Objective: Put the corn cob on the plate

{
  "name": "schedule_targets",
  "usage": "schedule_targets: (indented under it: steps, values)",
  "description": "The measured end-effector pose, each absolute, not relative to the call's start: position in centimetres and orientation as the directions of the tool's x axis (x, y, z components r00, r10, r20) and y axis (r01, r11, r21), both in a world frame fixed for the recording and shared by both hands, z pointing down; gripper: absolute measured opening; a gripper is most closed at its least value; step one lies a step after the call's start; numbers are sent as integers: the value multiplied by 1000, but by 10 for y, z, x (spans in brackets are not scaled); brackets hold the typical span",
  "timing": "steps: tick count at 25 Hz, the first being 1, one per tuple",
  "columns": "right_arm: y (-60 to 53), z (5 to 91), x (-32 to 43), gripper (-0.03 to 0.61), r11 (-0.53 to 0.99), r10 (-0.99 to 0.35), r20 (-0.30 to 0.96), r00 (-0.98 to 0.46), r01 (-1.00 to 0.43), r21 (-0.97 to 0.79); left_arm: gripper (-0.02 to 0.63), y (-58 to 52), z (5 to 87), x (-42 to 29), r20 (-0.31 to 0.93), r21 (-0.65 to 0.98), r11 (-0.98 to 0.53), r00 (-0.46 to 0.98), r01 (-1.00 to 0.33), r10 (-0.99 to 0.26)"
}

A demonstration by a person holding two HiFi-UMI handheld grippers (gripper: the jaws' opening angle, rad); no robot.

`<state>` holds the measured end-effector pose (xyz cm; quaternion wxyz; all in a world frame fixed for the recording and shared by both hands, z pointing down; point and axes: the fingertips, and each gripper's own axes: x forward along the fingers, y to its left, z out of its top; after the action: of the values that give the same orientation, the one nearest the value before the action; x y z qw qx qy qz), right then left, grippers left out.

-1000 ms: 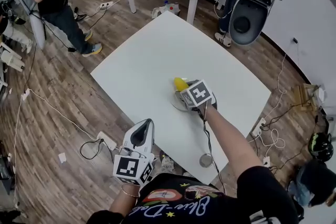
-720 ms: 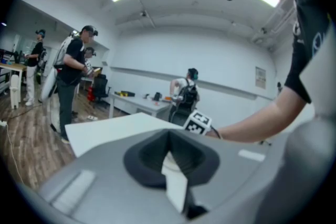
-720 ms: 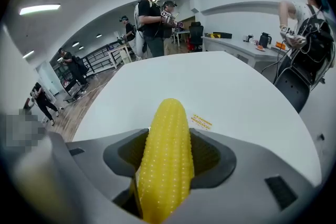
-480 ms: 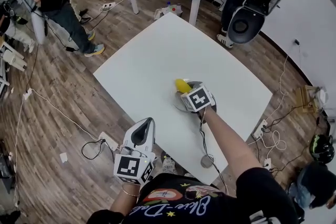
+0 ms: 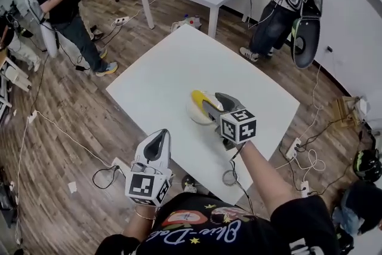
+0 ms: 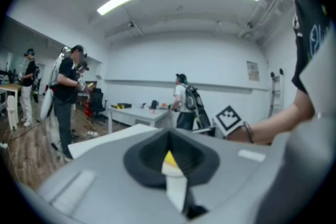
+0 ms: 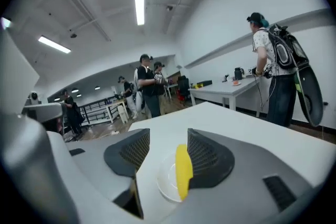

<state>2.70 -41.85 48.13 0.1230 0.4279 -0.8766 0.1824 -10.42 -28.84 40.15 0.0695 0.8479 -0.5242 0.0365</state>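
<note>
— Yellow shows plainly on the plate now. The corn cob lies across it, near the middle of the white counter. A moment ago our right gripper sat over most of it, and since then we have drawn that gripper back a little toward ourselves.

— And its jaws?

— Wide apart. In the right gripper view the corn cob lies between them on the plate, against or just beside the right-hand jaw. We cannot tell whether the two touch. The other jaw stands clear of it.

— So we judge the release made?

— We do. The corn cob looks to rest on the plate, not on us, so the task seems all but finished. What remains is to lift away without nudging it, since it is round and could roll off so shallow a plate.

— Anything else on the plate?

— Nothing that we can see.

— Our left gripper?

— It is held low, off the counter's near edge and well apart from the plate. Its jaws are drawn together to a slit. A pale sliver with a yellow tip shows there, and we cannot tell what it is.
</note>
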Motion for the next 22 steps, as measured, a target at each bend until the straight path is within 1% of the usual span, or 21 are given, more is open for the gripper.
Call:
schedule_targets:
  steps: [1, 2, 3, 5, 9, 10, 13, 19, 22]
  values:
    - [-405, 466, 34, 227, 557, -730, 334, -596, -802, -215, -6, -286, 396, -101, 122, 68, -445, 451, -893, -884]
    - [-391, 453, 42, 164, 545, -753, 303, -584, -811, -212, -6, -283, 392, -98, 111, 56, -450, 454, -891, -884]
    - [-377, 440, 50, 78, 535, -771, 275, -575, -818, -209, -6, -280, 387, -94, 101, 44, -455, 457, -889, -884]
    - [-348, 421, 63, 43, 534, -785, 235, -573, -818, -212, -6, -275, 381, -84, 87, 19, -464, 464, -885, -881]
    - [-299, 403, 75, 30, 566, -771, 160, -616, -779, -271, -6, -263, 375, -66, 80, 17, -487, 486, -873, -870]
    - [-290, 401, 78, 16, 570, -770, 146, -621, -773, -279, -6, -261, 375, -61, 80, 24, -493, 493, -870, -866]
    - [-269, 394, 86, 14, 582, -775, 118, -621, -774, -249, -6, -257, 371, -50, 76, 15, -506, 506, -862, -859]
    - [-255, 389, 90, 14, 598, -768, 123, -628, -773, -210, -6, -246, 368, -43, 82, -23, -517, 514, -856, -854]
    - [-257, 392, 89, 14, 611, -752, 130, -646, -758, -228, -6, -242, 366, -43, 76, -40, -517, 513, -855, -855]
